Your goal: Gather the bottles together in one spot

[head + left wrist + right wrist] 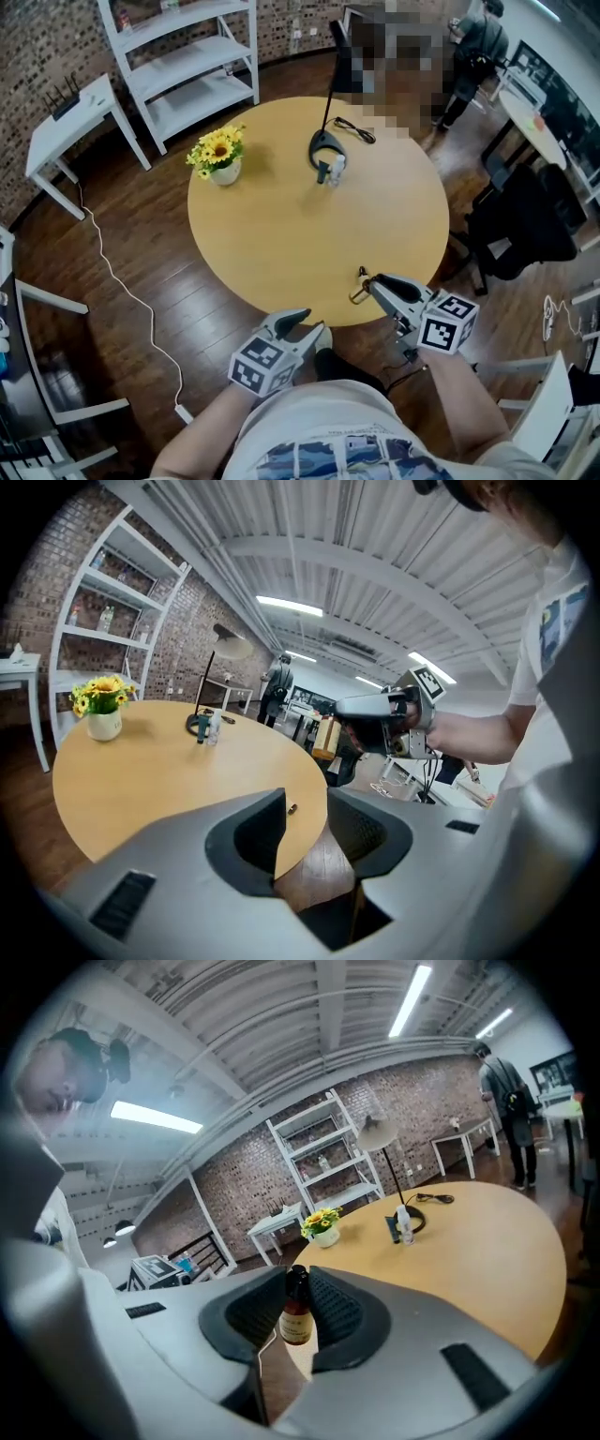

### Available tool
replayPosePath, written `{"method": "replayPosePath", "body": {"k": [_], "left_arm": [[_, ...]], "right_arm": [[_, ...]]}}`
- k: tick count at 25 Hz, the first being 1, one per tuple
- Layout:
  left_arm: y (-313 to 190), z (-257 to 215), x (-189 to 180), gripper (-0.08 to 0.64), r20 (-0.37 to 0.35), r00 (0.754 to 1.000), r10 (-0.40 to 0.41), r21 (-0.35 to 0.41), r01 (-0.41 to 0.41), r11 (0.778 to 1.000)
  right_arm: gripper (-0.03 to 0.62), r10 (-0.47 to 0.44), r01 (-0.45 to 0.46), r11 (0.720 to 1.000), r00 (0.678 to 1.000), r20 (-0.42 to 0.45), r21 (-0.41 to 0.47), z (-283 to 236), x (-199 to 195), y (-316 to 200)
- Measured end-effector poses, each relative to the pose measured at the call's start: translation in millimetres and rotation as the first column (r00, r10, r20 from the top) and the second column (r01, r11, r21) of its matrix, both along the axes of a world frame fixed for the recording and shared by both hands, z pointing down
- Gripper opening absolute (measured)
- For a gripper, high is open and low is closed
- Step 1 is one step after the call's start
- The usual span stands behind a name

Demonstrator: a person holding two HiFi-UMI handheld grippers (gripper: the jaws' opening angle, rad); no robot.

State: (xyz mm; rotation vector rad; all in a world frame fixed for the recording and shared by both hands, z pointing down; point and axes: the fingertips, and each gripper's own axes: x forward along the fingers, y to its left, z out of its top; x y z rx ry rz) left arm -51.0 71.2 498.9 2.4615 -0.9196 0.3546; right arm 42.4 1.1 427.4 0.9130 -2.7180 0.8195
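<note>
A small brown bottle (295,1314) with a dark cap and a pale label stands upright between the pads of my right gripper (298,1283), which is shut on its neck. From above, that bottle (359,294) hangs at the table's near edge under the right gripper (369,283). Two more bottles, a dark green one (323,172) and a clear one (337,168), stand together at the far side by the lamp base. My left gripper (310,324) is open over the near table edge with nothing in it; the table rim shows between its jaws.
The round wooden table (281,244) carries a sunflower pot (223,157), a black lamp base (324,143) with its cable, and a tiny dark object (292,809) near the front edge. White shelving (187,66) and a white side table (70,122) stand behind.
</note>
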Motion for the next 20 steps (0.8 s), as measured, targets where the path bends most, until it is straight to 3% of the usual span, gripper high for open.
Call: {"method": "replayPosePath", "body": {"k": [9,20], "left_arm": [[-66,15,6,0.141,0.035,0.995,-0.096,-0.118,0.1,0.988],[-135,35,24,0.141,0.057,0.97,-0.237,-0.241,0.243,0.939]], "right_arm": [[0.067,0.006,0.021,0.989,0.983,-0.182,0.144,8,45,-124],[0.067,-0.042,0.12,0.964,0.95,-0.309,0.236,65,69,-276]]}}
